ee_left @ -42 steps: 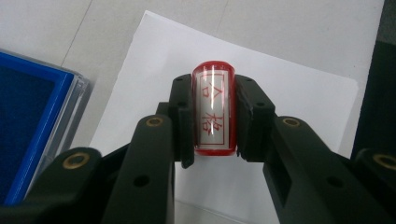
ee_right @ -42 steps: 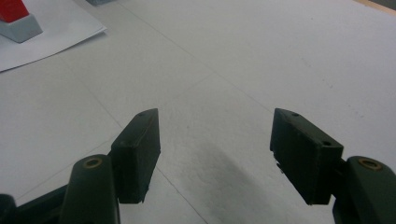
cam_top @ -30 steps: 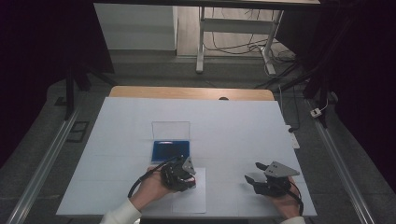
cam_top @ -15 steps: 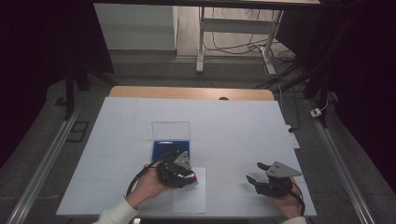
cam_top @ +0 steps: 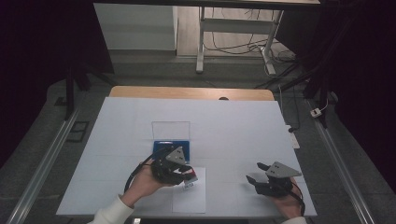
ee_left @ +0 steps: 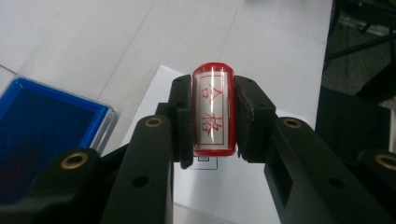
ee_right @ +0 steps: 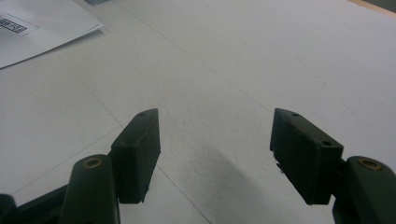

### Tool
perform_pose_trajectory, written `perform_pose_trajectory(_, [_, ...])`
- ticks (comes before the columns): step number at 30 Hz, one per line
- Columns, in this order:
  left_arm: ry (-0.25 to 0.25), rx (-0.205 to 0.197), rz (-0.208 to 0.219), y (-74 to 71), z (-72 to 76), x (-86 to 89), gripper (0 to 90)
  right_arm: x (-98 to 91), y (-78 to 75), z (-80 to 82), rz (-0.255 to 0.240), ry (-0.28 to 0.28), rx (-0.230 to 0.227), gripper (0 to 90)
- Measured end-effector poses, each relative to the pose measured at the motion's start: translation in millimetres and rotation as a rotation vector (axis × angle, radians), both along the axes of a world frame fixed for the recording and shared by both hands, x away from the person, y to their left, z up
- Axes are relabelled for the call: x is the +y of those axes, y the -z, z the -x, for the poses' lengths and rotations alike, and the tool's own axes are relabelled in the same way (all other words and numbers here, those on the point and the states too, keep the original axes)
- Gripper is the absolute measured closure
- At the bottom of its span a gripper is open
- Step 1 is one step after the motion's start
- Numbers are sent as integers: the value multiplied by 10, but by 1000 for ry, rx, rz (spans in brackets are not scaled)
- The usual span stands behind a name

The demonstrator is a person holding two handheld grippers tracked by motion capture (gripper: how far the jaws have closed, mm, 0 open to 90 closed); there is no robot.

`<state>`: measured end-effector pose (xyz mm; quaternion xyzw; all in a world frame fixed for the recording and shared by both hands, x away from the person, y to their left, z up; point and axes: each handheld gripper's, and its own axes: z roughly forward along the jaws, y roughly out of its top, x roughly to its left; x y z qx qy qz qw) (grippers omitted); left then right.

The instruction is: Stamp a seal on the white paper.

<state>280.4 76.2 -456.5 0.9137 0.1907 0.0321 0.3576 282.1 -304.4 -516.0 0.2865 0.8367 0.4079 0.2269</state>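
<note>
The left gripper (ee_left: 213,123) pinches a clear cylindrical stamp with red ends and red characters (ee_left: 213,112) above a white paper sheet (cam_top: 189,198). The right gripper (ee_right: 215,156) rests spread apart over the white table (cam_top: 233,126).

White-covered table (cam_top: 233,126), grey floor (cam_top: 224,79) beyond it with metal stand legs (cam_top: 201,42) and loose cables (cam_top: 233,44).

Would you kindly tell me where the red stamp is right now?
The red stamp is clamped between the left gripper's jaws, above the top edge of the white paper sheet, just right of the blue ink pad.
</note>
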Motion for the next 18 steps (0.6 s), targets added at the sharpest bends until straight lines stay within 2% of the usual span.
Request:
perform_pose_trajectory(12, [-39,-33,106,-198,2,198,703,3,4,-1,-2,4,0,327])
perform_pose_trajectory(18, [-68,-54,144,-258,2,287,703,3,0,0,-5,6,0,327])
